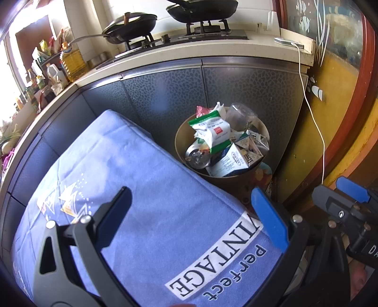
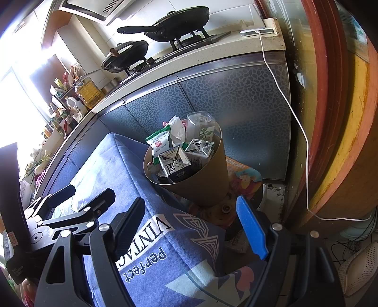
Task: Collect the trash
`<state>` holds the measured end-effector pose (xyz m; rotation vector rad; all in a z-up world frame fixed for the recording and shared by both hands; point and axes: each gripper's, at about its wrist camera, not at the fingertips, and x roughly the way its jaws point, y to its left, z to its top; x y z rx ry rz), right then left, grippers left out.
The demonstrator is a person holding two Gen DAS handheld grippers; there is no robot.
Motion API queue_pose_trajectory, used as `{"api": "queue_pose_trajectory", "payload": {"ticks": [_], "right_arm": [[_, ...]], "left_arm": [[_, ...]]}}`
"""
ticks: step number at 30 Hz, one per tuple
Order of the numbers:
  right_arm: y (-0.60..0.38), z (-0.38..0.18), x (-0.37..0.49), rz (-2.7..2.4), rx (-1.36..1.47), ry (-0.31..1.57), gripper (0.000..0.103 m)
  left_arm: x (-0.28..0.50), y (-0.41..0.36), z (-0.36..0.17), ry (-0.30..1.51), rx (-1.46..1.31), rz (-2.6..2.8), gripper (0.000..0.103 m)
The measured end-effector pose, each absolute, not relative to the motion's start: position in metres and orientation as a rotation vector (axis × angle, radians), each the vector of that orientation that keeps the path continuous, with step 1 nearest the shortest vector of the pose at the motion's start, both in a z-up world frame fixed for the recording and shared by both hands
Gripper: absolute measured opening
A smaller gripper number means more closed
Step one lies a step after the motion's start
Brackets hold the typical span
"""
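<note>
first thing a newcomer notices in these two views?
The bin, crammed with cartons, wrappers and a can, standing on the floor against the grey cabinets. Next the blue cloth printed "perfect VINTAGE", spread over the surface just left of the bin, under both open grippers, left and right, neither holding anything. Up behind, two black pans sit on the stove.

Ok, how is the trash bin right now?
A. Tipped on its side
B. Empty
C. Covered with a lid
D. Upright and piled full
D: the bin stands upright beside the blue cloth, open-topped, with cartons and a green-and-white wrapper heaped to its rim.
</note>
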<state>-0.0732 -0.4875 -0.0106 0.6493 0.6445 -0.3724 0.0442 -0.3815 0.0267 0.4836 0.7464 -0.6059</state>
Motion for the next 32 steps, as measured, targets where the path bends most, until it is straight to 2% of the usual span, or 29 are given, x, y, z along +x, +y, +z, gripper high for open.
{"api": "queue_pose_trajectory", "payload": {"ticks": [32], "right_arm": [[-0.4846,-0.009,-0.0697,-0.373,0.649,0.632,0.081]], "left_arm": [[0.0453,-0.3781,0.0272,0.762,0.477,-0.609,0.097]]}}
